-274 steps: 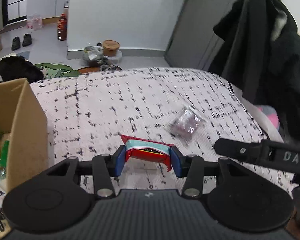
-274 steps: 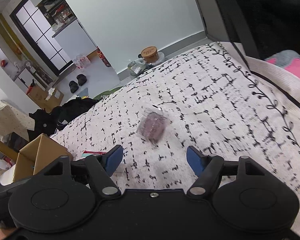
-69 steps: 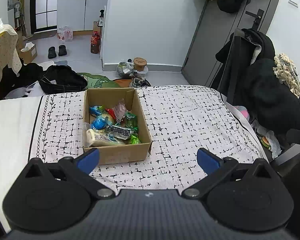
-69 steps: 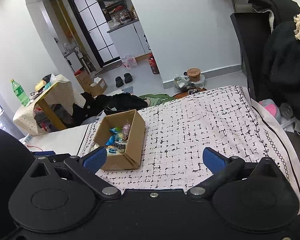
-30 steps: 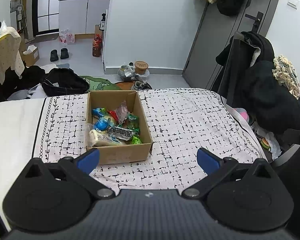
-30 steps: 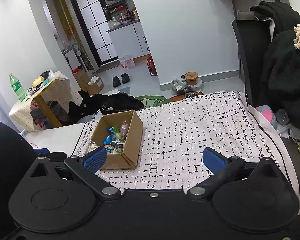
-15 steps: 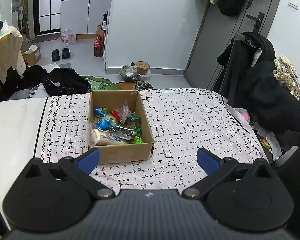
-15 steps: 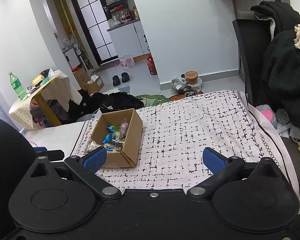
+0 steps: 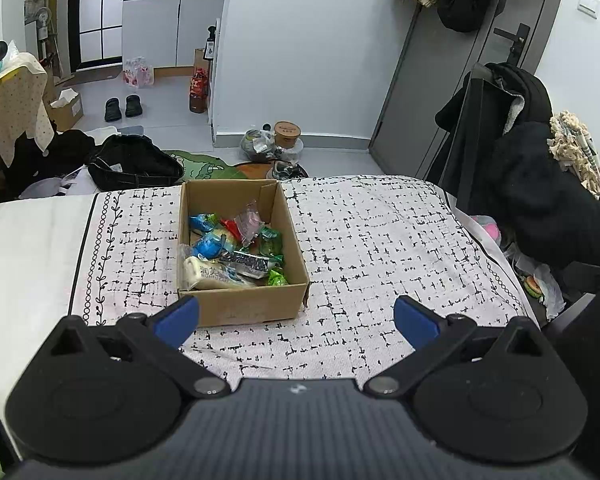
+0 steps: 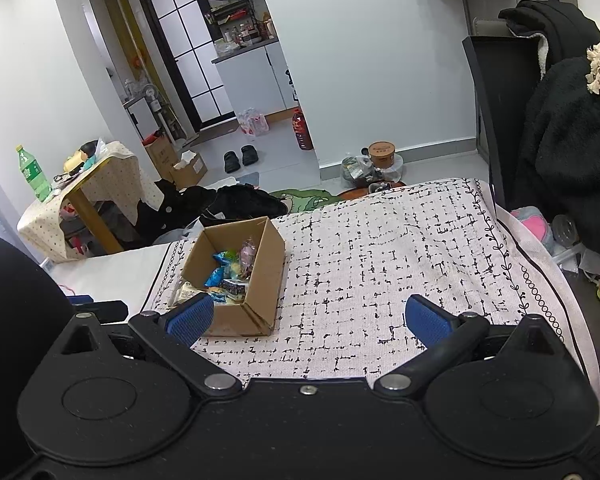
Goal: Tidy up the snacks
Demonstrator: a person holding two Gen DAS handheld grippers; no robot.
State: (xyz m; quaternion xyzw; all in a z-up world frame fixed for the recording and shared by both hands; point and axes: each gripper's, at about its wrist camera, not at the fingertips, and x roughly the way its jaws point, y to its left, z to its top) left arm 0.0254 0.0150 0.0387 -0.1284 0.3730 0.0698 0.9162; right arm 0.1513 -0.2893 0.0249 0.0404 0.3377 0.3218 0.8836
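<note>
1. Two grippers hang above the near edge of the bed [image 9: 380, 240], both drawn well away from the work. The left gripper [image 9: 296, 320] has its blue pads spread wide with nothing between them, and the right gripper [image 10: 306, 318] is likewise spread and empty.

2. The cardboard box [image 9: 248, 306] sits on the patterned blanket [image 10: 400, 272], toward its left side, open at the top. Its near wall lies just beyond the left gripper's left pad in the left wrist view.

3. The snacks [image 9: 232, 248] are all inside the box: blue, green, red and clear wrappers in a loose heap, with a pale packet [image 9: 208, 272] lying along the near wall. In the right wrist view the same heap shows inside the box [image 10: 260, 280].

4. No packet is visible anywhere on the blanket outside the box, in either view.

5. Judging from that, the gathering step looks finished and the task is at or very near its end.

6. If anything is left, it would be tidying the heap inside the box. That would call for bringing one gripper down over the open top with care, since the wrappers are thin and overlap, and a pinch could catch two at once.
</note>
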